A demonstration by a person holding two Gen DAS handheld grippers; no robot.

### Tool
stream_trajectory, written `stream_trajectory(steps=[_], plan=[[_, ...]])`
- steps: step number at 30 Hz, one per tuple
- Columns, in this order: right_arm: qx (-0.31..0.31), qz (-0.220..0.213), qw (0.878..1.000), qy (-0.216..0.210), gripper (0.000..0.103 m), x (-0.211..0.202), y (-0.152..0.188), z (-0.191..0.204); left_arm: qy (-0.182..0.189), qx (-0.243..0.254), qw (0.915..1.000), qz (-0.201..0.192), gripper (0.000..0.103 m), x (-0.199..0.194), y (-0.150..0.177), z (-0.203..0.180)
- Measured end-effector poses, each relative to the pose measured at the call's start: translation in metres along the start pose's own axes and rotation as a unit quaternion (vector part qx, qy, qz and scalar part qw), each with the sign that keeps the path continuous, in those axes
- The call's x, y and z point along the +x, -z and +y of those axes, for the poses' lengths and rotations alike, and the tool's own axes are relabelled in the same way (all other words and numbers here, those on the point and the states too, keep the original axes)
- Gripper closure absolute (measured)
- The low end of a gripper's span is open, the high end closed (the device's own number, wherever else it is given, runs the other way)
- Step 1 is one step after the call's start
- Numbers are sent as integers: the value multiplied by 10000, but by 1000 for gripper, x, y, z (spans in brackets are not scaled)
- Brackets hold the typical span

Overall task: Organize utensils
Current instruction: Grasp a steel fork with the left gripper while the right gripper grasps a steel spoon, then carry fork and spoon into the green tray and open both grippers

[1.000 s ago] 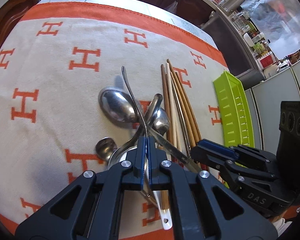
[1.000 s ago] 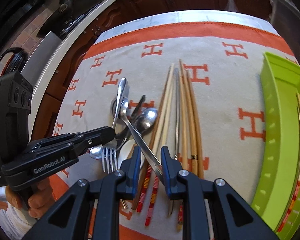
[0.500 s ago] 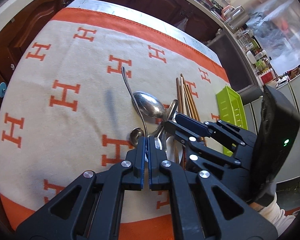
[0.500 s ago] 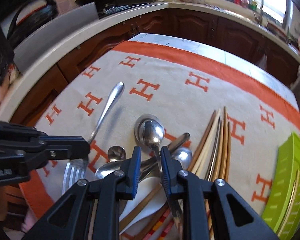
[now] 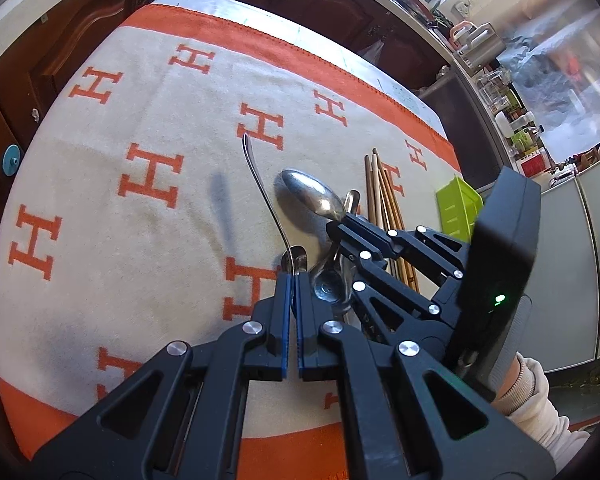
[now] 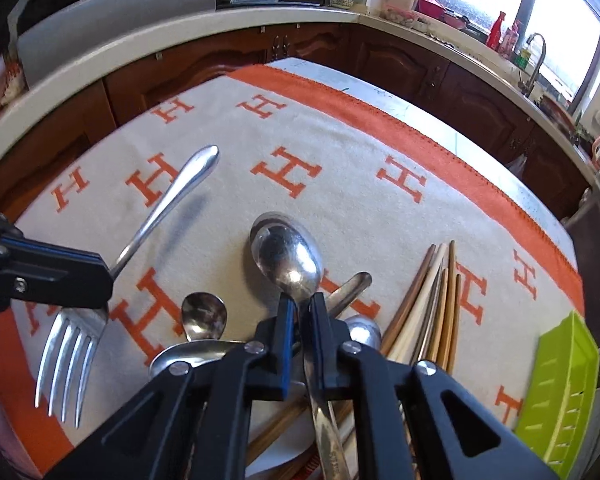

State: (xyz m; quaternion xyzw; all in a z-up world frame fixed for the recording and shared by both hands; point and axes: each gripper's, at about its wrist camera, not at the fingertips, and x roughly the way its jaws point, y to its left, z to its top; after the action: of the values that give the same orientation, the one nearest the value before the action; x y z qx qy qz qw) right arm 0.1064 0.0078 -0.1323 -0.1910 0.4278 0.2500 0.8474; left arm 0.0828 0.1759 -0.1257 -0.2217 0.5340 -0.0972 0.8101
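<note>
Left gripper [image 5: 291,280] is clamped on the fork [image 6: 112,268] at its neck; in the right wrist view the tines hang below the jaws and the handle runs up and away, clear of the cloth [image 5: 140,240] with its shadow beside it. Right gripper [image 6: 300,300] is closing on the neck of the big spoon [image 6: 288,256]: handle runs between the pads, bowl sticks out ahead. I can't tell yet whether the pads press on it.

Step in hand, as I read it: pulling fork and spoon out of the tangle so they can be sorted.

Outward: small spoon [image 6: 203,316] just left of my right jaws, more spoons crossed underneath, chopsticks [image 6: 432,304] bundled to the right, green tray [image 6: 556,384] further right at the cloth edge.

Next move likely needs: finish the squeeze on the spoon, then lift straight so its handle slides out from under the pile without dragging the chopsticks. Then carry toward the tray. Risk: a thin neck can pivot in the pads.
</note>
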Motion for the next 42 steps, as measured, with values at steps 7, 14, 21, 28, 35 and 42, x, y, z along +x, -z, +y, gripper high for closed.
stream_trajectory(steps=[7, 14, 21, 28, 35, 42], plan=[[1023, -270, 9911, -808, 97, -25, 9, -34, 91, 88, 9999, 34, 103, 0, 3, -10], [2077, -476, 9645, -1558, 97, -52, 37, -70, 254, 451, 9986, 80, 103, -4, 11, -43], [2857, -798, 9304, -2155, 98, -82, 68, -100, 406, 824, 9957, 148, 103, -8, 22, -82], [3298, -1275, 9043, -2391, 101, -122, 100, -125, 598, 1382, 9884, 184, 103, -19, 37, -141], [3518, -1736, 8934, -2192, 101, -185, 132, -155, 834, 1994, 9759, 290, 103, -21, 49, -219], [3868, -1254, 9061, -1167, 101, -235, 157, -196, 1120, 2523, 9607, 306, 103, -9, 64, -295]])
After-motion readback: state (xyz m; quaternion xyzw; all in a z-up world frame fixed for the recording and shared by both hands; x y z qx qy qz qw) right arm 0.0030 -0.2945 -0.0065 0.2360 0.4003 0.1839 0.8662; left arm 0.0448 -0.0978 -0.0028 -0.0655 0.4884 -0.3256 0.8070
